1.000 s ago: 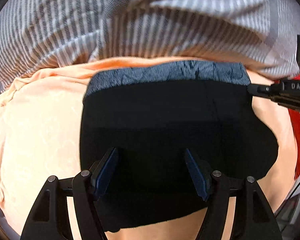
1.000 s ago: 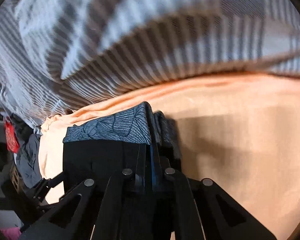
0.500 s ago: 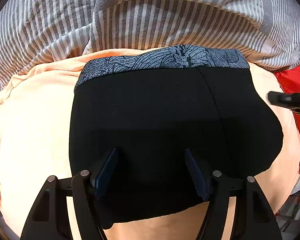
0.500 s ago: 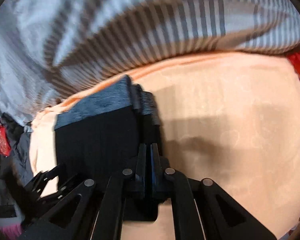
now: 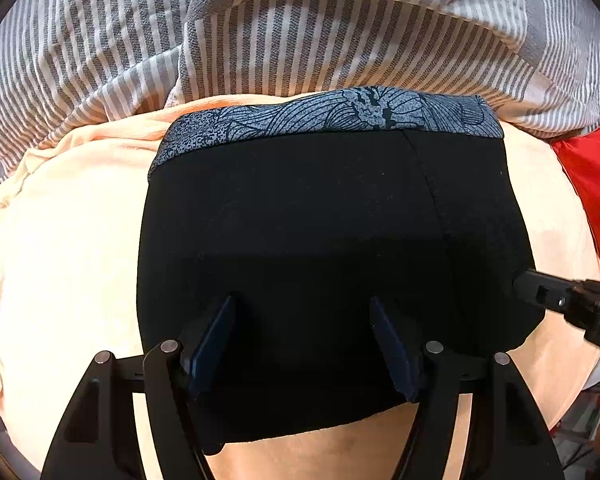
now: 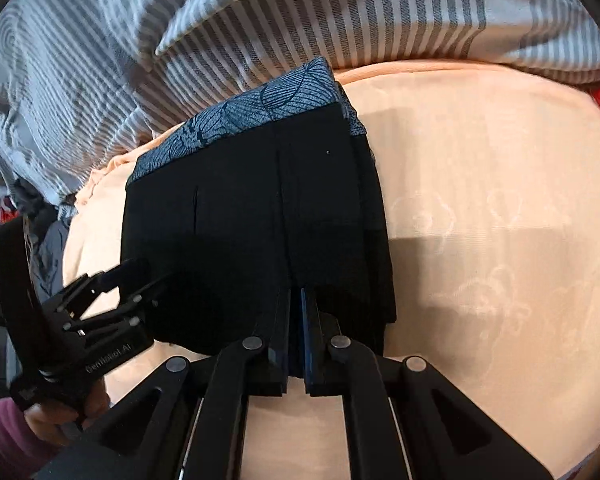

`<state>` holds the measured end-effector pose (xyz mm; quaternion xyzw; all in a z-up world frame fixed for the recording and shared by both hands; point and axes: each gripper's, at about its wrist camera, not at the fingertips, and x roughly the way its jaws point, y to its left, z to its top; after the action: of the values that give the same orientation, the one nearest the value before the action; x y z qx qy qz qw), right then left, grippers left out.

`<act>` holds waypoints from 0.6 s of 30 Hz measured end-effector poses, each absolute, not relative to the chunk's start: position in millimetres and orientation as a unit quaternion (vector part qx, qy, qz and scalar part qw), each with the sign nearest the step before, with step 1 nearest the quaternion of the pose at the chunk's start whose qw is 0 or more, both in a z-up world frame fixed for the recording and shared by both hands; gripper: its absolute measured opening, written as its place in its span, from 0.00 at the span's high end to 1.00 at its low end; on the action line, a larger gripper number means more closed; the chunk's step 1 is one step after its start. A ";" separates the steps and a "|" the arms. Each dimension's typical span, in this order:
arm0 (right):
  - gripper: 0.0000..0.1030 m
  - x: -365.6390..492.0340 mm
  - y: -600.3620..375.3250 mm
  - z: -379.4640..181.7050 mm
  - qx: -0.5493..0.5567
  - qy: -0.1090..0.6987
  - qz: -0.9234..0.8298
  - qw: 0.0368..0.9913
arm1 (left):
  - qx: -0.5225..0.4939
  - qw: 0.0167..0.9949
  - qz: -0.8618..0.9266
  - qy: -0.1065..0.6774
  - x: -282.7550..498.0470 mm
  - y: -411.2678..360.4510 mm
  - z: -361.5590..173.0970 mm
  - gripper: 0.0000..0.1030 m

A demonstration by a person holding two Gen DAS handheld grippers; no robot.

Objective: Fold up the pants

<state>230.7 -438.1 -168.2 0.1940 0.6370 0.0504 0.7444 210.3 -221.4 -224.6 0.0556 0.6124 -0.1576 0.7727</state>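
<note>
The black pants (image 5: 320, 240) lie folded into a compact stack on the peach sheet (image 5: 60, 260), their blue patterned waistband (image 5: 332, 116) at the far edge. My left gripper (image 5: 302, 332) is open, its fingers over the near part of the stack. It also shows in the right wrist view (image 6: 140, 276) at the stack's left edge. My right gripper (image 6: 296, 300) is shut at the near edge of the pants (image 6: 260, 208); whether cloth is between its pads is not visible. Its tip shows in the left wrist view (image 5: 540, 292) at the stack's right side.
A grey-and-white striped blanket (image 5: 300, 32) is bunched along the far side, right behind the waistband. A red cloth (image 5: 592, 184) lies at the right. The peach sheet (image 6: 480, 220) spreads to the right of the stack. Dark clutter (image 6: 40, 232) sits beyond the bed's left edge.
The right gripper has drawn back from the waistband corner to the near right edge of the stack. The left gripper has stayed open over the pants.
</note>
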 end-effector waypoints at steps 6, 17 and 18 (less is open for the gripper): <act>0.94 227.0 -442.0 -165.5 0.207 0.643 0.043 0.736 | 0.054 0.765 -0.151 0.624 213.7 -222.9 -224.0 0.31; 0.93 213.1 -452.1 -161.0 0.202 0.662 0.009 0.721 | 0.054 0.760 -0.144 0.632 223.7 -223.8 -217.8 0.25; 0.93 212.1 -453.5 -160.5 0.201 0.663 0.007 0.721 | 0.055 0.761 -0.140 0.632 224.1 -223.1 -217.8 0.19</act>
<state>212.1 -453.5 -160.5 0.2014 0.6634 0.0067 0.7206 224.1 -223.1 -217.8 0.0552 0.6315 -0.1403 0.7606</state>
